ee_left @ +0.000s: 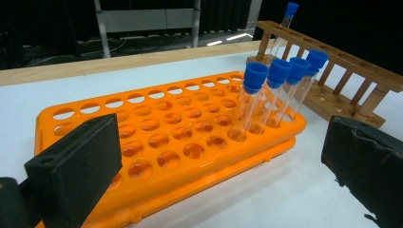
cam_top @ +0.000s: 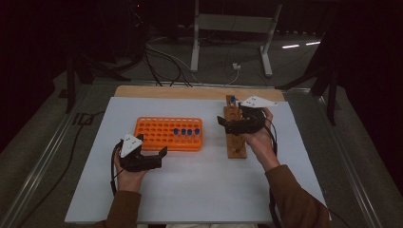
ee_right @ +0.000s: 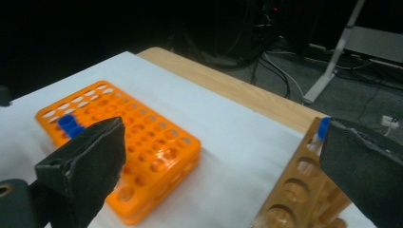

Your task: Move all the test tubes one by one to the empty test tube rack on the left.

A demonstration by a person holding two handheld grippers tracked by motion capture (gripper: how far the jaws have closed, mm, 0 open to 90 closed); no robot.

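An orange tube rack [cam_top: 168,134] lies on the white table, with several blue-capped test tubes [cam_top: 186,131] standing in a row near its right end. A wooden rack [cam_top: 235,130] stands to its right and holds one blue-capped tube [cam_top: 233,99] at its far end. My left gripper [cam_top: 154,156] is open, empty, just in front of the orange rack's near left corner. In the left gripper view the orange rack [ee_left: 166,137] and its tubes [ee_left: 273,90] lie ahead. My right gripper [cam_top: 227,122] is open over the wooden rack [ee_right: 304,190], with nothing between its jaws.
The white table sheet [cam_top: 199,190] has bare room in front of both racks. A wooden strip [cam_top: 190,92] runs along the far edge. Beyond it are cables [cam_top: 164,59] and a grey stand's legs [cam_top: 228,42] on the floor.
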